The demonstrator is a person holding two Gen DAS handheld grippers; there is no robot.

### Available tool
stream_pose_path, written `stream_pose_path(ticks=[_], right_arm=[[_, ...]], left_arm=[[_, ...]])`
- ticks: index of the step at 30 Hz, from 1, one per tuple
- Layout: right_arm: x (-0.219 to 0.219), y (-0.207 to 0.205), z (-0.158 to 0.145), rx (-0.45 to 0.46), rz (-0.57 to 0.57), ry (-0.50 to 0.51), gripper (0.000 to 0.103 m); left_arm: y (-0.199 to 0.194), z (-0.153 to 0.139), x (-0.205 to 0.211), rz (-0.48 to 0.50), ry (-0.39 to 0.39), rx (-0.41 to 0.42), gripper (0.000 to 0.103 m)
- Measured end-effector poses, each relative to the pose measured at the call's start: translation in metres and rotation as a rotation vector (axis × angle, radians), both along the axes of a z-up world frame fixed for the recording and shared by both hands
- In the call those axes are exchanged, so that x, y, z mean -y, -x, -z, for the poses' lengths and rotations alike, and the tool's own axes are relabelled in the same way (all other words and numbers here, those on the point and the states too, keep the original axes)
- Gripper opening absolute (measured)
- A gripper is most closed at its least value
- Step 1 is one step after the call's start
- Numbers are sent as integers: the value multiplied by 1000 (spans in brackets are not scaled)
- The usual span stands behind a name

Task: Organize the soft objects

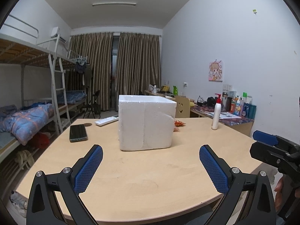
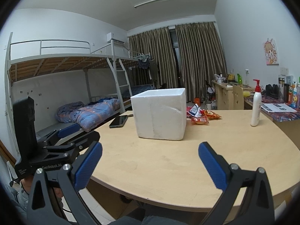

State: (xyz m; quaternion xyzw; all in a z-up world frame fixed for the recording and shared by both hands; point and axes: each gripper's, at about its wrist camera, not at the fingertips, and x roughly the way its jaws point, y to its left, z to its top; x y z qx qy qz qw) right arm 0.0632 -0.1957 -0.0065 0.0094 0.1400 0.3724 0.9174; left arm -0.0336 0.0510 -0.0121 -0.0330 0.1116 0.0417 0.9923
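Note:
A white foam box (image 1: 147,122) stands open-topped in the middle of the round wooden table (image 1: 150,178); it also shows in the right wrist view (image 2: 161,113). Several red and orange snack packets (image 2: 201,115) lie just behind and right of the box; only their edge (image 1: 179,124) peeks out in the left wrist view. My left gripper (image 1: 151,166) is open and empty, held over the table's near side, in front of the box. My right gripper (image 2: 150,166) is open and empty at the near edge. Each gripper sees the other at its side.
A black phone (image 1: 77,132) and a white remote (image 1: 106,121) lie left of the box. A white pump bottle with red top (image 2: 256,106) stands at the right. Bunk beds (image 1: 28,93) are to the left, cluttered desks (image 1: 225,108) along the right wall.

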Motion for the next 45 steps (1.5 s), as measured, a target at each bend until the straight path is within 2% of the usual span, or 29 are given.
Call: stream_pose_path(ticks=[7,18,45], right_arm=[[10,7,-4,38,3,-40,103],[12,15,-4,121,0,-49,103],[13,10,-3,89,15,-31,103]], left_arm=[[16,-5,8,-42,-37,69,103],[24,-8,17,-44,-48,104,103],[23,-5,17,-42,-64,91,103]])
